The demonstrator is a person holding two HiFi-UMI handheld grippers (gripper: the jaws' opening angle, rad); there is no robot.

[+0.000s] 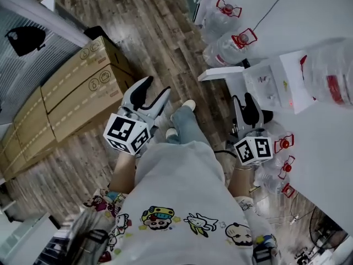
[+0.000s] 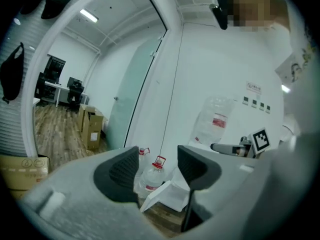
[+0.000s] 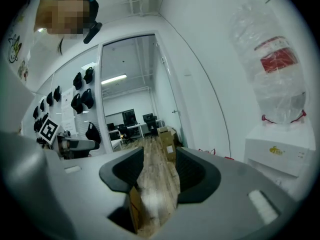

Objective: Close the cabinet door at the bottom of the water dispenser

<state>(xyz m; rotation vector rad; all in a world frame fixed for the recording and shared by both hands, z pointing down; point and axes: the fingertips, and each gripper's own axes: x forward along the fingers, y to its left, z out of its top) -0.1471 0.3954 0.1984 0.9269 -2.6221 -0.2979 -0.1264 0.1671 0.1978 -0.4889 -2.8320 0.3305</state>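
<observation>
The cabinet door [image 1: 220,74] stands swung out from the foot of the water dispenser [image 1: 273,84], well ahead of both grippers. The left gripper [image 1: 155,93] faces it, jaws apart and empty. The right gripper [image 1: 244,99], likewise open and empty, is nearer the dispenser but points past the door.

Bare floor [image 1: 160,43] between cardboard boxes [image 1: 71,93] and water bottles [image 1: 223,51] — cabinet door [image 1: 220,74] juts out.
</observation>
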